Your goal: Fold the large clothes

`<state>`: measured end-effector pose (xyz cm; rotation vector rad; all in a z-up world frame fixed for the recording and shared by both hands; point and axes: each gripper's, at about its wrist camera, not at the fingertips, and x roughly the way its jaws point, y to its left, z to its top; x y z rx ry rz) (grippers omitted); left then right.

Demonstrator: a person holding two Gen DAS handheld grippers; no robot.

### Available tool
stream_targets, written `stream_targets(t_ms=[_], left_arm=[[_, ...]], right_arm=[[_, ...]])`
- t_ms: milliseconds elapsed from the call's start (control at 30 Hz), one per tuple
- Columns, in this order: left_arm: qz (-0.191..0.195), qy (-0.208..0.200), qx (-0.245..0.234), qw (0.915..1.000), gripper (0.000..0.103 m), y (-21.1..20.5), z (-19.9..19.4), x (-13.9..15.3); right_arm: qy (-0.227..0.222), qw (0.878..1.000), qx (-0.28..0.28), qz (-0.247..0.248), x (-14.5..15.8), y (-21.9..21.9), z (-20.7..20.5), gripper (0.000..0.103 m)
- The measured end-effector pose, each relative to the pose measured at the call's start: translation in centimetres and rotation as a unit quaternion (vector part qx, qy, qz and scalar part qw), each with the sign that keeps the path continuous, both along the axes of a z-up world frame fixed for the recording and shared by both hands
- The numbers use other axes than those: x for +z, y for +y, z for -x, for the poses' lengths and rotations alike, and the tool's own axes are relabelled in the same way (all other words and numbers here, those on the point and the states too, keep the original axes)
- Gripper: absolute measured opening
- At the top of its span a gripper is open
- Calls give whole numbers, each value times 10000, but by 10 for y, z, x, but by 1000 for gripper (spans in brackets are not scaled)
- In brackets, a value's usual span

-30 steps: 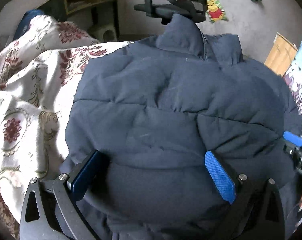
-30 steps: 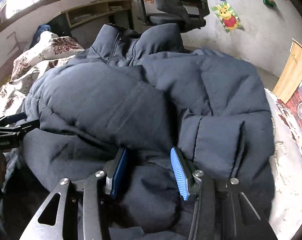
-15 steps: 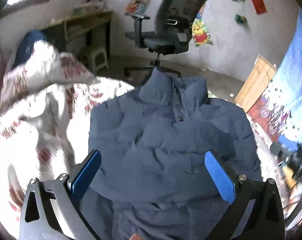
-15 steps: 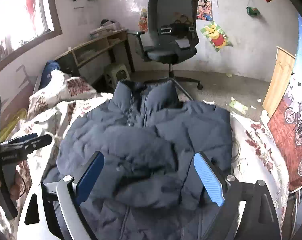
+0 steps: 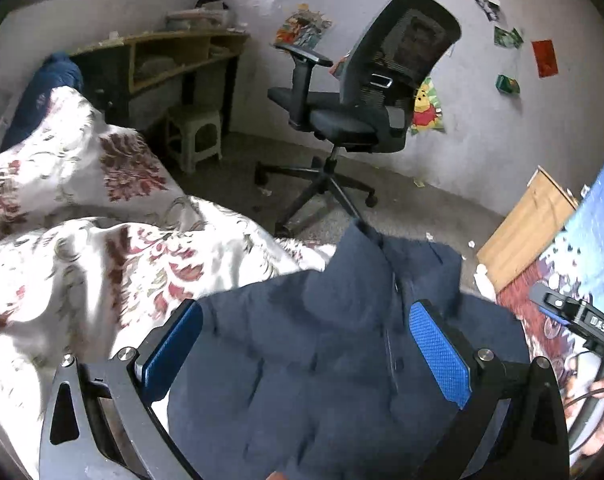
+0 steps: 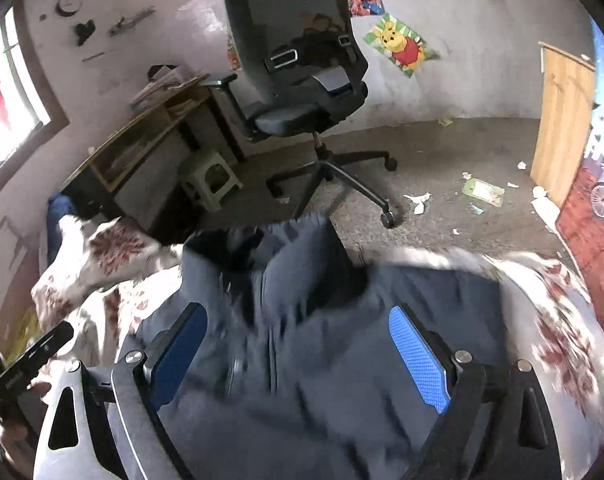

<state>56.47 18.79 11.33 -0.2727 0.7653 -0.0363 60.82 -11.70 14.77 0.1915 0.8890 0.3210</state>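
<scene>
A large navy puffer jacket (image 5: 322,368) lies on the bed, collar toward the far edge; it also shows in the right wrist view (image 6: 322,360), blurred. My left gripper (image 5: 306,348) is open and empty, held above the jacket's lower half. My right gripper (image 6: 298,354) is open and empty too, above the jacket near its zip. The right gripper's tip (image 5: 574,320) shows at the right edge of the left wrist view. The left gripper's tip (image 6: 34,354) shows at the left edge of the right wrist view.
A floral bedspread (image 5: 82,264) covers the bed around the jacket. A black office chair (image 5: 366,100) stands on the floor beyond the bed. A wooden desk (image 5: 162,60) and a small stool (image 5: 196,136) stand at the back left. A wooden board (image 6: 562,128) leans at the right.
Both grippers have let go of the jacket, opened wide and lifted up and back from it. The jacket now lies lower in both views.
</scene>
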Motion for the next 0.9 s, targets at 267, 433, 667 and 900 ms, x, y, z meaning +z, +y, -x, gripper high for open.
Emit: stream_targets(t_ms=[267, 433, 667, 900], left_arm=[[509, 502, 595, 9957, 101, -4, -88, -28], [540, 602, 708, 9942, 95, -18, -131, -46], [427, 1108, 223, 9927, 24, -45, -160, -74], [544, 414, 28, 9977, 6, -40, -126, -53]], right_arm=[[632, 9978, -170, 83, -41, 7, -102, 89], [923, 9957, -92, 18, -70, 7, -137, 72], [1109, 9938, 36, 22, -93, 10, -150, 45], [638, 9963, 229, -526, -70, 8, -125, 11]])
